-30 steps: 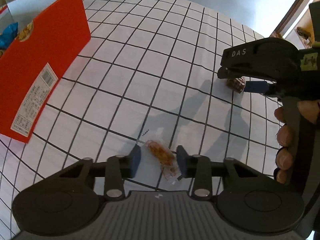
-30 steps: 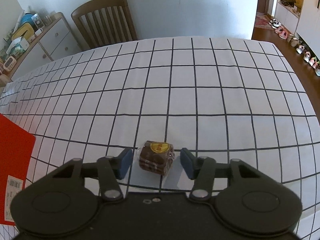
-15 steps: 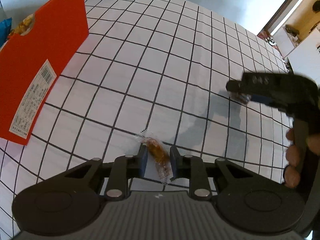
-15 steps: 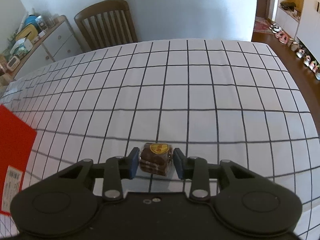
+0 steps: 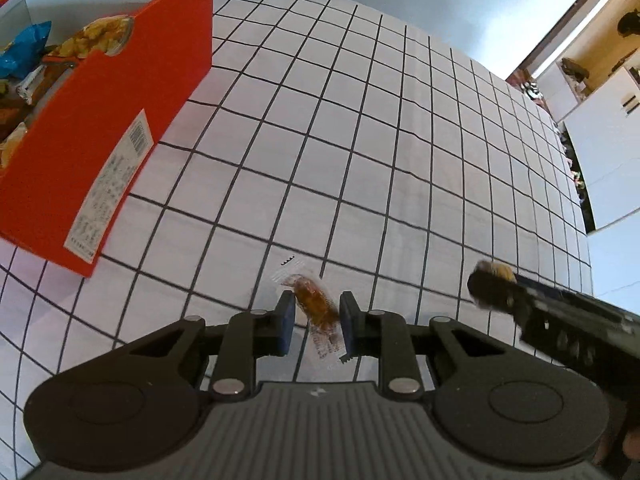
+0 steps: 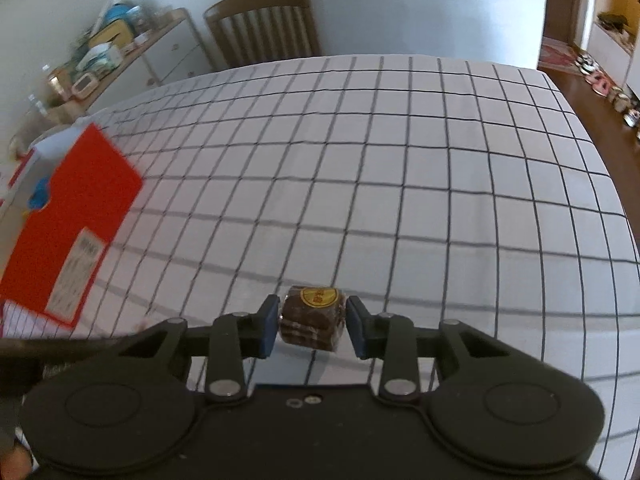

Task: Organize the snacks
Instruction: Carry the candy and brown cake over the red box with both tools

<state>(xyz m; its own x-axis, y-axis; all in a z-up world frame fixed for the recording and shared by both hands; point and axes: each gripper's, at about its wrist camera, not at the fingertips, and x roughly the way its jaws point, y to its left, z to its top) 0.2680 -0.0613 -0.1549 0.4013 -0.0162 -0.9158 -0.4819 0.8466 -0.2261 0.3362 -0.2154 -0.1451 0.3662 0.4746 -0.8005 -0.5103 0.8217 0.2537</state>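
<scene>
My left gripper [image 5: 314, 322] is shut on a small clear-wrapped orange-brown snack [image 5: 314, 304] and holds it above the checked tablecloth. My right gripper [image 6: 312, 326] is shut on a brown wrapped cake with a yellow sticker [image 6: 313, 317], also lifted off the cloth. In the left wrist view the right gripper [image 5: 492, 286] shows at the right with the brown cake [image 5: 494, 270] at its tip. The red snack box [image 5: 108, 120] stands at the left, open on top, with several snack packets [image 5: 92, 40] inside. It also shows in the right wrist view [image 6: 68, 220].
The white tablecloth with a black grid [image 6: 400, 184] covers the table. A wooden chair [image 6: 262, 24] stands at the far edge. A cluttered sideboard [image 6: 120, 60] is at the back left. A doorway with shoes on the floor [image 6: 600, 80] is at the right.
Both grippers closed on their snacks and lifted them off the cloth. Both have moved up and toward the red box, which now looks nearer.
</scene>
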